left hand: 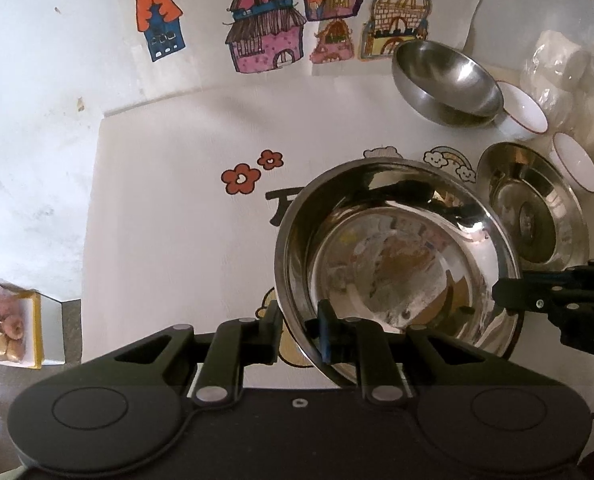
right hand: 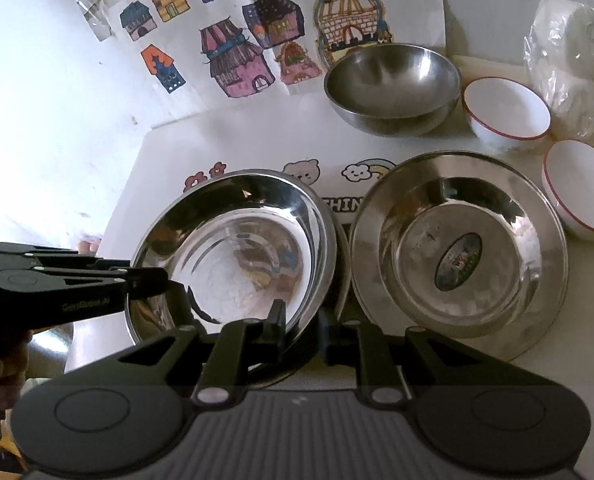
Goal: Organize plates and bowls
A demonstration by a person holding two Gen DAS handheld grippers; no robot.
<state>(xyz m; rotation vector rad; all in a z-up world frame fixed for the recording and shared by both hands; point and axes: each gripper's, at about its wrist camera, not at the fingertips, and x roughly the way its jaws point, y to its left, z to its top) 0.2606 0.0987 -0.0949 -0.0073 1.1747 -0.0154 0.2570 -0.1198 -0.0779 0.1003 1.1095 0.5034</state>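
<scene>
Both the left gripper and right gripper clamp the shiny round steel plate's rim; beyond them, a second steel plate, steel bowl and two white red-rimmed bowls sit unstacked.

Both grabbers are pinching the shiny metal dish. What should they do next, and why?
Probably lift the shiny steel dish sideways onto the matching steel plate with the oval sticker beside it. The left gripper and right gripper each clamp its rim, and stacking alike pieces suits tidying.

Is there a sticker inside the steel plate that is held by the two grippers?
No, the held steel plate shows only reflections inside; the oval sticker sits in the other steel plate beside it.
</scene>
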